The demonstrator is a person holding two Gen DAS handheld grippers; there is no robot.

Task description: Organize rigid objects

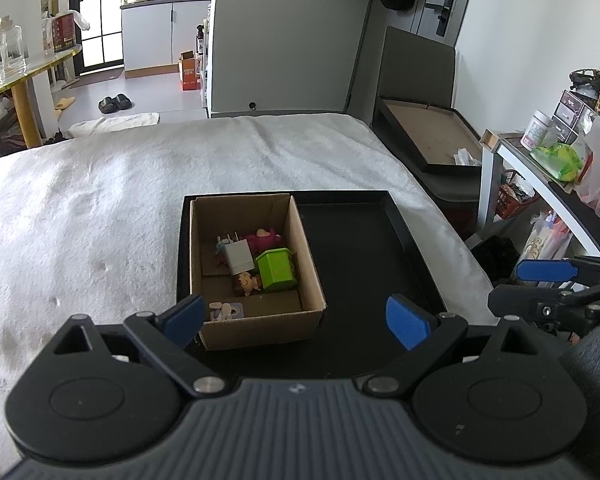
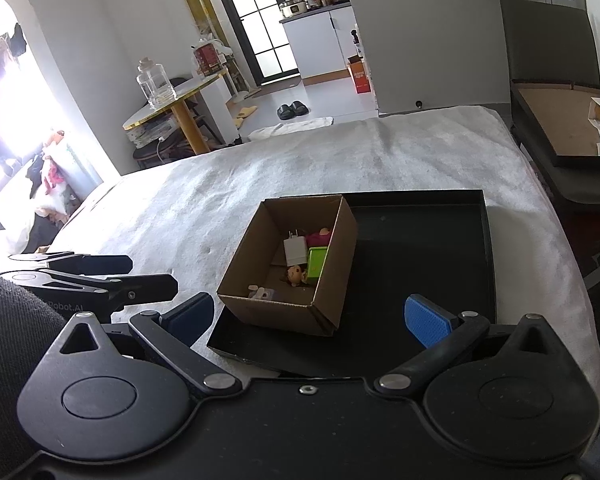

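Note:
A brown cardboard box (image 1: 256, 320) stands in the left part of a black tray (image 1: 364, 256) on the white bed cover. In the box lie a white charger (image 1: 239, 258), a green block (image 1: 277, 270), a pink toy (image 1: 263, 237), a small doll (image 1: 246, 283) and a pale flat figure (image 1: 225, 311). My left gripper (image 1: 298, 322) is open and empty just in front of the box. My right gripper (image 2: 310, 318) is open and empty, near the box (image 2: 288, 312) and the tray (image 2: 428, 248). The right gripper also shows at the right edge of the left wrist view (image 1: 540, 280).
The bed cover (image 1: 100, 220) spreads around the tray. A dark chest with an open lid (image 1: 428, 136) and a cluttered shelf (image 1: 556, 160) stand to the right of the bed. A round table with a glass jar (image 2: 156, 84) stands at the far left.

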